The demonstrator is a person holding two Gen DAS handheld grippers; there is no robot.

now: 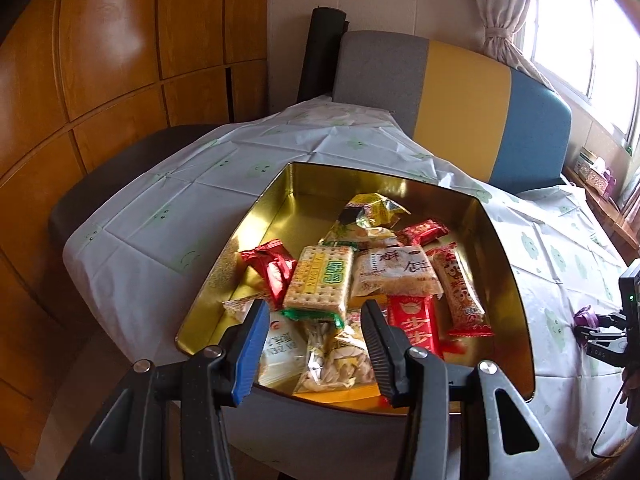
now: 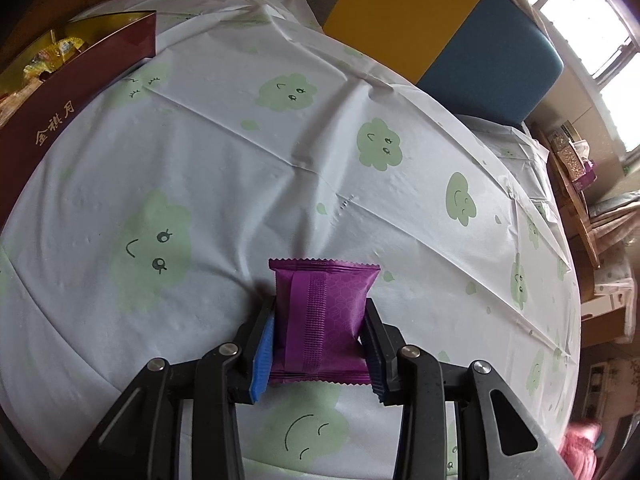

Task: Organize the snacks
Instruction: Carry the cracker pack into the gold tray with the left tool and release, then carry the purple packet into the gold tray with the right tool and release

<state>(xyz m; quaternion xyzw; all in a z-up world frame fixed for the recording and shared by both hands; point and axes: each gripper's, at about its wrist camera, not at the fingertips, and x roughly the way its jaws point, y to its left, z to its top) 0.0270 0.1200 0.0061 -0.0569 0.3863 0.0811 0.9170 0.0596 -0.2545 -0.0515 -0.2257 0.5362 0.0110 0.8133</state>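
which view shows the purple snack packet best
The right wrist view: the purple packet fills the centre, clamped between the right gripper. In the left wrist view only a small purple scrap shows at the far right edge.

Left wrist view: looking forward and down along the left gripper (image 1: 316, 312) from close above the near rim of the gold-lined tin (image 1: 516, 292), facing the striped chair back (image 1: 460, 120) at the far side, wooden cabinets left, window right. Right wrist view: tilted more steeply down along the right gripper (image 2: 320, 320), very near the cloud-print tablecloth (image 2: 240, 140), facing the same chair back (image 2: 440, 28) and window. Shared by both: tablecloth (image 1: 200, 184), chair back, tin (image 2: 60, 104) seen far left from the right side, and the right gripper (image 1: 592, 328) at the left view's right edge.
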